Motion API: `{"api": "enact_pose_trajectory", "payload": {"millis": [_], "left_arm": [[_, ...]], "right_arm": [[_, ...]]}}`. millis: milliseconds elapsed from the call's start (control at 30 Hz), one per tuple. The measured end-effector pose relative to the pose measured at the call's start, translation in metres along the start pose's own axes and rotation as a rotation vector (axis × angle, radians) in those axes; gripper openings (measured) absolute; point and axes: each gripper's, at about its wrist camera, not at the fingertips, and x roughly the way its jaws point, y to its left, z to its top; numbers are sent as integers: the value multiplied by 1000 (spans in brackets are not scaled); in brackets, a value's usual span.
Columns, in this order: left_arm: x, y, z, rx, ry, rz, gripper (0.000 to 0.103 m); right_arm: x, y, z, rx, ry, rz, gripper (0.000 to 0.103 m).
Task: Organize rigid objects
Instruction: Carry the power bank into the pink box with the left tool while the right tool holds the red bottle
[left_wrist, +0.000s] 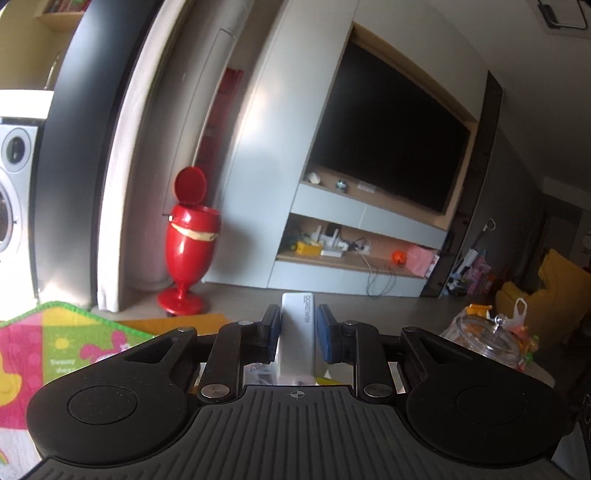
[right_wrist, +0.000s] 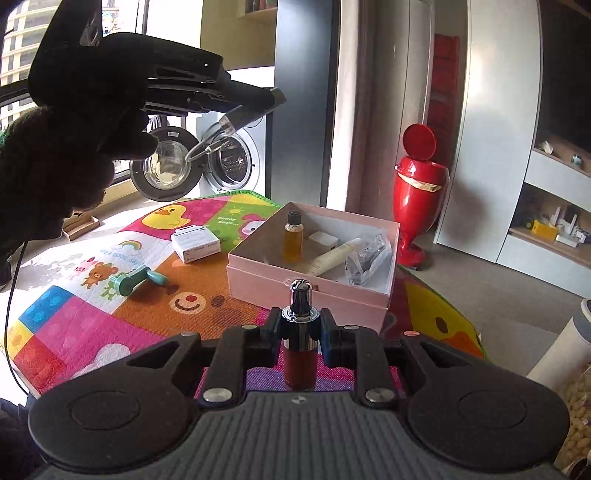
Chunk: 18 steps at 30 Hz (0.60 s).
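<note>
Both hands are mid-carry, each bringing one item toward the pink box (right_wrist: 310, 284), which lies open on the colourful play mat (right_wrist: 92, 325) and already holds an amber bottle (right_wrist: 293, 236), a cream tube (right_wrist: 334, 260) and a clear plastic packet (right_wrist: 365, 262). The right gripper (right_wrist: 300, 332) is clamped on a small red bottle with a chrome cap (right_wrist: 300, 350), held upright just in front of the box's near wall. The left gripper (left_wrist: 298, 332) is raised well above the mat, up and to the left of the box, closed on a slim white block with grey lettering (left_wrist: 298, 332). The next move likely calls for lowering the red bottle into a free spot in the box without knocking the amber bottle. Left of the box lie a small white carton (right_wrist: 195, 243) and a teal handle-shaped tool (right_wrist: 136, 282), not yet packed. Behind the box stand a red pedal bin (right_wrist: 419, 199) and a washing machine (right_wrist: 229, 158).
</note>
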Motion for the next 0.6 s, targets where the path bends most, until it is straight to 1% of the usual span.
{"api": "enact_pose_trajectory", "payload": {"millis": [67,133,233,333,433,533,600], "left_arm": [[13,7,-7,-19,-12,54,25],[12,17,-22,-35,-10,104,25],[-5,36,-53,-71,15,135,25],[-25,48,-86,-78,37,133,25],[-38,57,-116,-88,72,121,25],[-41,65,-137,-92,113,125,25],[-42,72,-144,-100,133,124,25]], "right_arm": [[2,-6,0,15,-4,-13,20],[5,-13,5,23,-18,-36,20],[11,-25,23,33,-59,-63,20],[27,-39,50,73,-87,-62,20],[59,-54,76,151,-67,-33,20],[100,-60,95,218,-30,12,20],[141,-59,108,269,20,61,20]]}}
